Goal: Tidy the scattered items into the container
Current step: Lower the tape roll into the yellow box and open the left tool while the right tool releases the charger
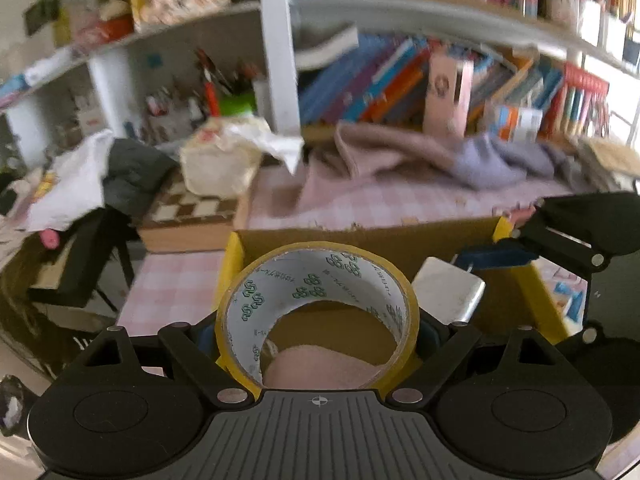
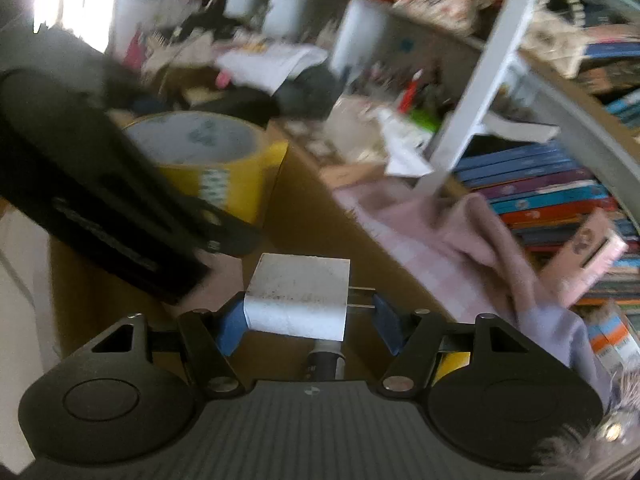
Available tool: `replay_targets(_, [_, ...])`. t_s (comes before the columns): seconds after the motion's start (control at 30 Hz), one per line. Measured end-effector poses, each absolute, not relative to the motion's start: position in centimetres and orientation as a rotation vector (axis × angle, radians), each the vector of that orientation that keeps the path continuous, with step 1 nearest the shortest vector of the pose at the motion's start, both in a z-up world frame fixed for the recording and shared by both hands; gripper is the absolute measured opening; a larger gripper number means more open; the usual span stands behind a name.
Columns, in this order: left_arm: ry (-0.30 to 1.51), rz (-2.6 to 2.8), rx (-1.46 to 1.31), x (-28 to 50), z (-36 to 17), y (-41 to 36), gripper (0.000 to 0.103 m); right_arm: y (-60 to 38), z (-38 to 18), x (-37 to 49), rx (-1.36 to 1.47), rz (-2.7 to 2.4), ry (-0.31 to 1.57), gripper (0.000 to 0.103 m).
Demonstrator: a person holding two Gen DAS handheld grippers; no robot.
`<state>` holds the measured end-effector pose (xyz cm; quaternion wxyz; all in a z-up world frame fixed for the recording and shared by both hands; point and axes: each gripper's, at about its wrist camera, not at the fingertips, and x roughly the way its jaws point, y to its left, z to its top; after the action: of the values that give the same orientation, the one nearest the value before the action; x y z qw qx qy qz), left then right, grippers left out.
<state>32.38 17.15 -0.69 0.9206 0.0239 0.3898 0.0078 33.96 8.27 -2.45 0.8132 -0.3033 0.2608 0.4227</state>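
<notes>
The left hand-held gripper (image 1: 318,330) is clamped on a roll of yellow tape (image 1: 316,284). The roll stands on edge between the two pads, its open core facing the left wrist camera, and its printed white inner liner is visible. Directly ahead of and below this hand-held gripper lies the cardboard box (image 1: 360,236), with yellow tape along its corners; the roll is held over the open box. Beyond the box, the table (image 1: 180,284) carries a pink checked cloth. To the left of the hand-held gripper, a chessboard (image 1: 192,204) rests on the table with a pale bundle on top of it. A crumpled pink and lilac cloth (image 1: 440,156) lies ahead and to the right, against a bookshelf (image 1: 400,12) packed with books.

To the right of the tape roll, the right hand-held gripper (image 2: 308,312) is clamped on a white charger plug (image 2: 298,296). One blue pad presses the flat back of the plug body; the other blue pad meets the tips of the two metal prongs. The plug is held over the box interior, just beside the tape roll. In the right wrist view, the left hand-held gripper and its roll appear ahead and to the left. Below the plug, a small dark and white cylindrical item (image 2: 326,360) shows; its identity cannot be determined.
</notes>
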Motion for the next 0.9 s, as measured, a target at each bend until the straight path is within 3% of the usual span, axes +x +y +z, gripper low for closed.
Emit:
replay_targets(0.53, [0.961,0.031,0.139,36.5,-4.4,16.4,0.091,10.9,-5.6,36.3,-0.829,0.963,0.647,0.064])
replay_targets(0.63, [0.946,0.035,0.135,36.3,-4.1,16.4,0.093,10.7,-5.4,36.0,-0.826,0.949,0.608,0.077])
replay_targets(0.9, [0.826,0.059,0.139,34.3,-1.5,16.1,0.096,9.2,-3.3,34.9,-0.764,0.898,0.517,0.080])
